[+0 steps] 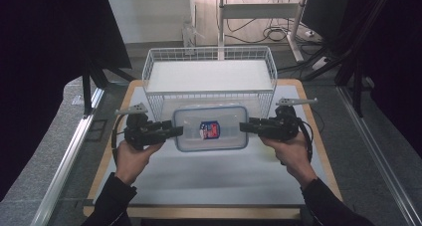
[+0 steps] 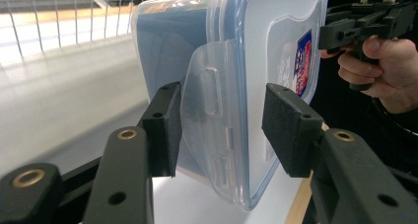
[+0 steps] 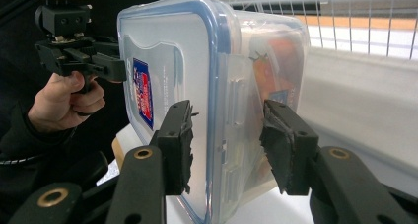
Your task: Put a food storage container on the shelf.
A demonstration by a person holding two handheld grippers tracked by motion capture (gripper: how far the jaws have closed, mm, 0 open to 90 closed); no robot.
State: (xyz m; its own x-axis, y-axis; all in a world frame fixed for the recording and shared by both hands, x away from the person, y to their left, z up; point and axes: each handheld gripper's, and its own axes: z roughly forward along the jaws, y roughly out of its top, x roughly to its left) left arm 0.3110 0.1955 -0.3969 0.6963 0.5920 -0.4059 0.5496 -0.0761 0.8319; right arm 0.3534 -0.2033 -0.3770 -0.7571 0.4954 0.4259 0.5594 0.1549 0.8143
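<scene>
box (image 1: 211,128): rigid, slick clear plastic, lid latched, likely light.
hold: left gripper (image 1: 175,131) and right gripper (image 1: 245,127), jaws clamped on end latches.
near: basket (image 1: 149,65) on desk (image 1: 209,181).

**Rig appearance: both handheld grippers**

Left gripper (image 1: 175,131) and right gripper (image 1: 244,126) were matte black, brass-ringed screw holes along jaws, black foam pads (image 2: 291,128). Grey three-cornered plates on top. Black cables trailed behind. Dark sleeves (image 1: 112,201) on both forearms.

Left gripper (image 1: 176,131) and right gripper (image 1: 244,126) face inward, fingers half-closed
</scene>
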